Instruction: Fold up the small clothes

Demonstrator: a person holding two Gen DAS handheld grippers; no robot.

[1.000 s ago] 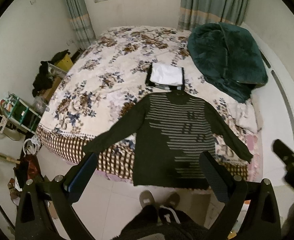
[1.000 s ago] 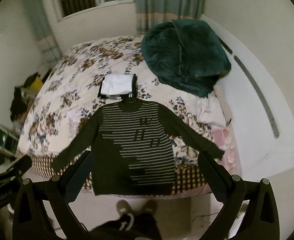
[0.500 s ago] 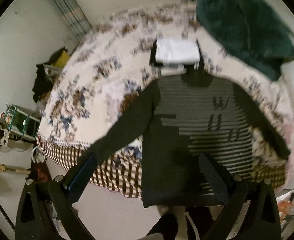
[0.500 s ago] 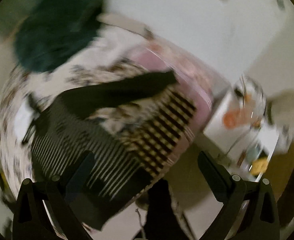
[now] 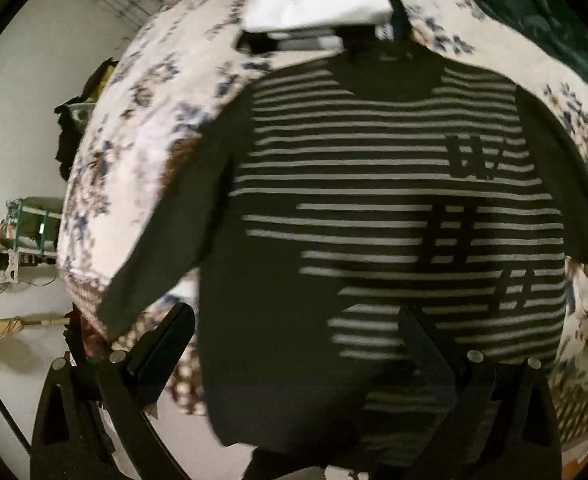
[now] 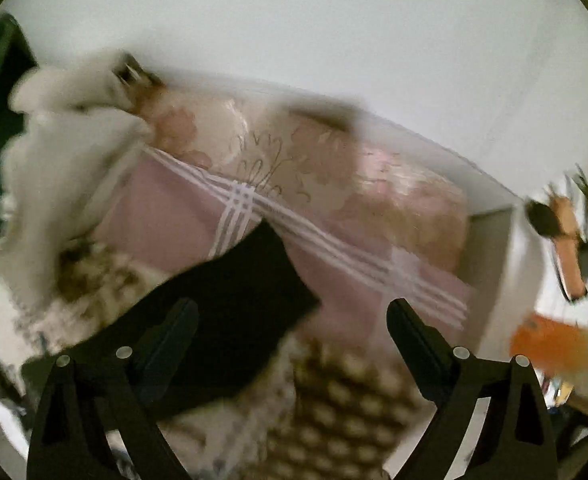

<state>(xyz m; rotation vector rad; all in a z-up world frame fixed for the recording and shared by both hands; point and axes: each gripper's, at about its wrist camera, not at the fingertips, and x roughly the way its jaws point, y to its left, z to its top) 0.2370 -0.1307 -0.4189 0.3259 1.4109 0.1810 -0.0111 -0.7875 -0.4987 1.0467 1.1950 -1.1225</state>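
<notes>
Striped sweater lies face up, spread flat on the floral bed, hem hanging over the near edge, sleeves out to either side. A folded stack sits just beyond its collar. Folding not begun; this looks like the reach for the first grip.

Left tool hangs over the lower hem, tilted steeply down, jaws wide, nothing gripped. Right tool points down at the sleeve cuff over the pink sheet; jaws wide but beginning to close, cuff partly between them, not pinched.

Next, likely: pinch the cuff, carry the sleeve across the body. View blurred.
</notes>
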